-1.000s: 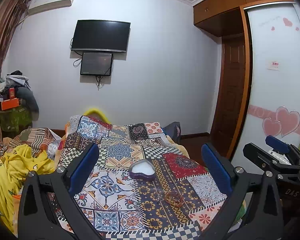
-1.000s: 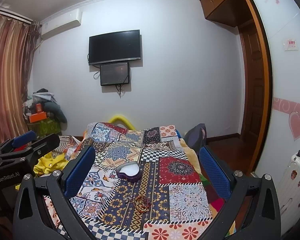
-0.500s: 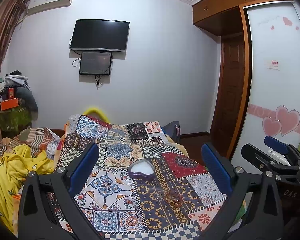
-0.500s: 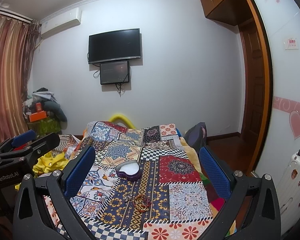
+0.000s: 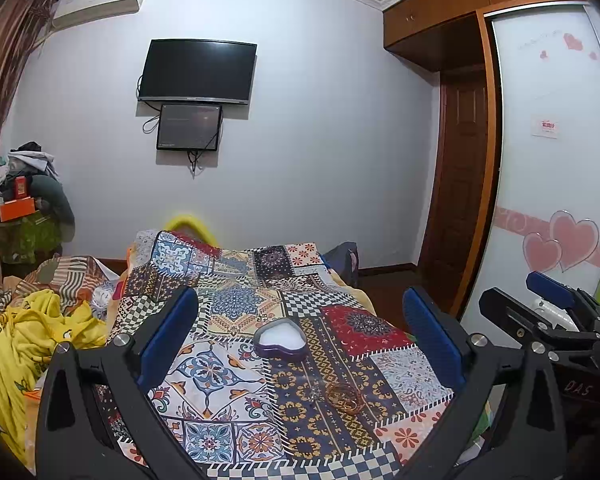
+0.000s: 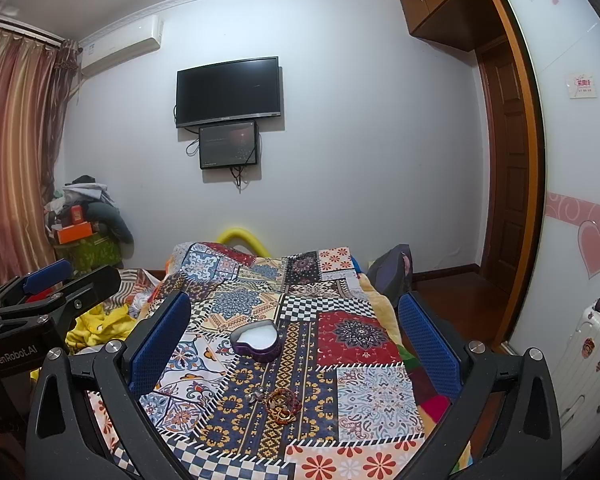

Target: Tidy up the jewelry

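Ahead of both grippers, on patchwork-patterned bedspread [image 5: 228, 368]: purple heart-shaped box, white-lined, lidless [image 5: 280, 339]; nearer, tangled reddish-gold bangles [image 6: 284, 400]. Left gripper [image 5: 300, 336], right gripper [image 6: 294, 334]: fingers spread wide, empty.

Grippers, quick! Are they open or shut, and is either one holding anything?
Left gripper: open, holding nothing.
Right gripper: open, holding nothing.
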Motion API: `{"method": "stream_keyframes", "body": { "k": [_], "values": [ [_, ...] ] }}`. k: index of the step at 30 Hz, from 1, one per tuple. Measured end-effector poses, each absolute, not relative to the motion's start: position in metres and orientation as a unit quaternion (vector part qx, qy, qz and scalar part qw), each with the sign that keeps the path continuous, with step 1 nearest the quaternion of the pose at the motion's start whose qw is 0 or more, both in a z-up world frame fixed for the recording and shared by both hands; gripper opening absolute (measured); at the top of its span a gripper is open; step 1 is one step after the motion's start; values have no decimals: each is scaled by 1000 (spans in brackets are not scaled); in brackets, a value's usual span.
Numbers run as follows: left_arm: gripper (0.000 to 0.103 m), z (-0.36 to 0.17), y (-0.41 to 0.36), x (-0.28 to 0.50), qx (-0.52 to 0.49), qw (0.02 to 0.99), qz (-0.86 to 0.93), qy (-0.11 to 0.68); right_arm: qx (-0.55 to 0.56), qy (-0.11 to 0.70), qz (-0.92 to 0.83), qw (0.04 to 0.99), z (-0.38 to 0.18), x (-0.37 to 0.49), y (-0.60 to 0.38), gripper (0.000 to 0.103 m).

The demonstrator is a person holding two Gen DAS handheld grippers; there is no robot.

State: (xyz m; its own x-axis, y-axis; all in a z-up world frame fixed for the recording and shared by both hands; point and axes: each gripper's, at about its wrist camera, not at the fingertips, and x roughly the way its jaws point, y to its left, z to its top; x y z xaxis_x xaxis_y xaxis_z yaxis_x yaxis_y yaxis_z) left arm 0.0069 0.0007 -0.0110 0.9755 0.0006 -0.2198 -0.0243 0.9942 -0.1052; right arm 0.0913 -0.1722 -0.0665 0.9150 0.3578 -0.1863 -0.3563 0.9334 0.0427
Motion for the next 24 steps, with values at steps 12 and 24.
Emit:
{"method": "stream_keyframes", "body": {
  "k": [12, 24],
  "values": [
    [103, -9, -2, 6, -55, 992, 5, 112, 4, 96, 182, 979, -66, 91, -172, 103],
    [103, -11, -1, 13, -55, 991, 2, 119, 3, 101, 180, 978, -68, 96, -174, 103]
  ]
}}
